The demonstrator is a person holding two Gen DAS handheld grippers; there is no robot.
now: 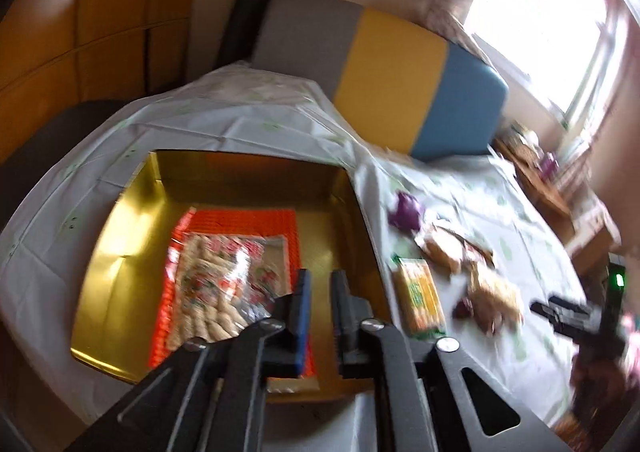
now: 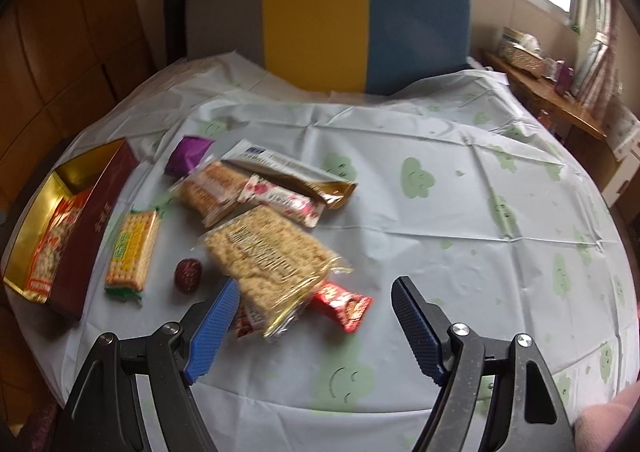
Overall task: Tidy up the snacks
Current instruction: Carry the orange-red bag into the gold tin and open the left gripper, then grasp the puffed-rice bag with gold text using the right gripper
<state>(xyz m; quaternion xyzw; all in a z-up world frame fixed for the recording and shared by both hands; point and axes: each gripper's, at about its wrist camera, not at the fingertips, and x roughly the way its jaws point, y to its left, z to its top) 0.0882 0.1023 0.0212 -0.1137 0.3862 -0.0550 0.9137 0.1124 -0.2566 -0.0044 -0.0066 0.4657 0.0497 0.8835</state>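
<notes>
One pack already sits in the gold-lined box [image 1: 120, 252], a clear peanut bag [image 1: 216, 284] lying flat on an orange pack beneath, flat prob. so more can stack on top. Left tool [image 1: 318, 284] hangs right over that box, angled down, jaws only a sliver apart, nothing between them: looks like a drop-off spot, w/ the bag lying free below.

Rest of the snacks wait loose on the tabletop [image 2: 440, 232], approx. 3 o'clock of the box in the left view. In the right view the box is at 9 o'clock, red outer wall facing the pile. Cracker pack [image 2: 130, 252] lies just beside that wall, a small dark-red round sweet [image 2: 188, 272] next to it, purple packet [image 2: 188, 154] further back at 11.

Right tool [image 2: 316, 316] is spread wide, empty, aimed down at the rice-crisp pack [image 2: 268, 252], which overlaps a red bar [image 2: 346, 306]. Wide gap suits that broad pack, I'd judge. Not gripped yet.
</notes>
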